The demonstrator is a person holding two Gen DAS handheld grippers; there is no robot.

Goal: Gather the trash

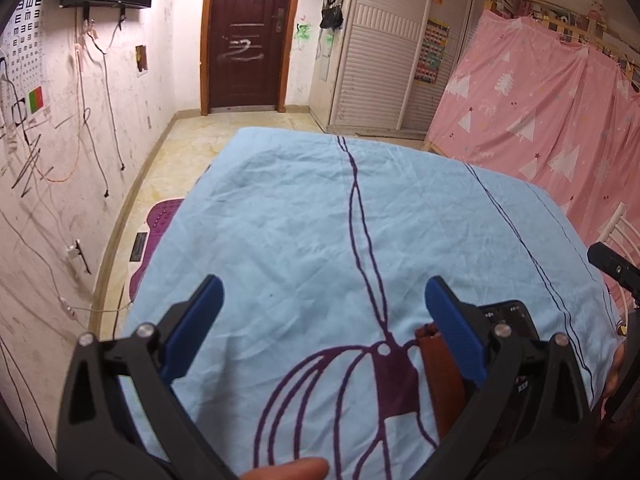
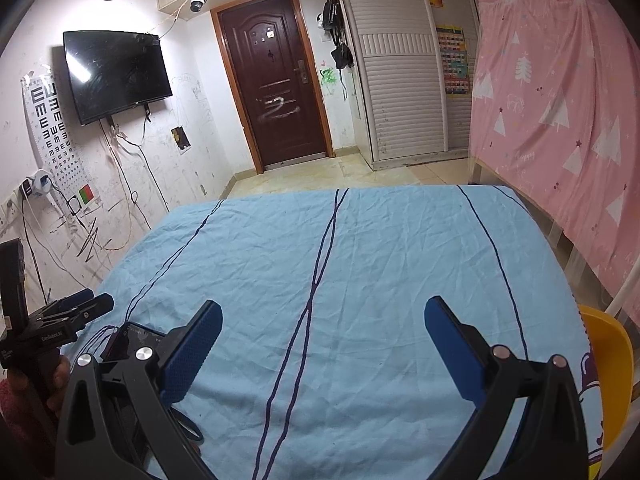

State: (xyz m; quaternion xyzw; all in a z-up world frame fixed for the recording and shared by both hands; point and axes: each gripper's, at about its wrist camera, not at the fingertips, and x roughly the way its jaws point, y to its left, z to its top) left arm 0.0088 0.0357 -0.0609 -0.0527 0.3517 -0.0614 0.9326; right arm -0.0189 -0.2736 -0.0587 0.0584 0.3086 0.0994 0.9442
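- Left wrist view: my left gripper (image 1: 322, 308) hangs spread wide and empty over the blue sheet (image 1: 300, 216); beside its right finger lie a brown case (image 1: 442, 376) and a phone (image 1: 508, 312). No trash shows.
- Right wrist view: my right gripper (image 2: 324, 334) is likewise splayed, holding nothing; the sheet is bare, so collecting looks either unstarted or finished.

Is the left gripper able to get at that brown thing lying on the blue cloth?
Probably yes. The left gripper is open, and the brown thing lies uncovered on the cloth just inside its right finger.

Blue cloth (image 2: 360, 280) mostly bare, phone (image 1: 508, 312) near edge, apparently
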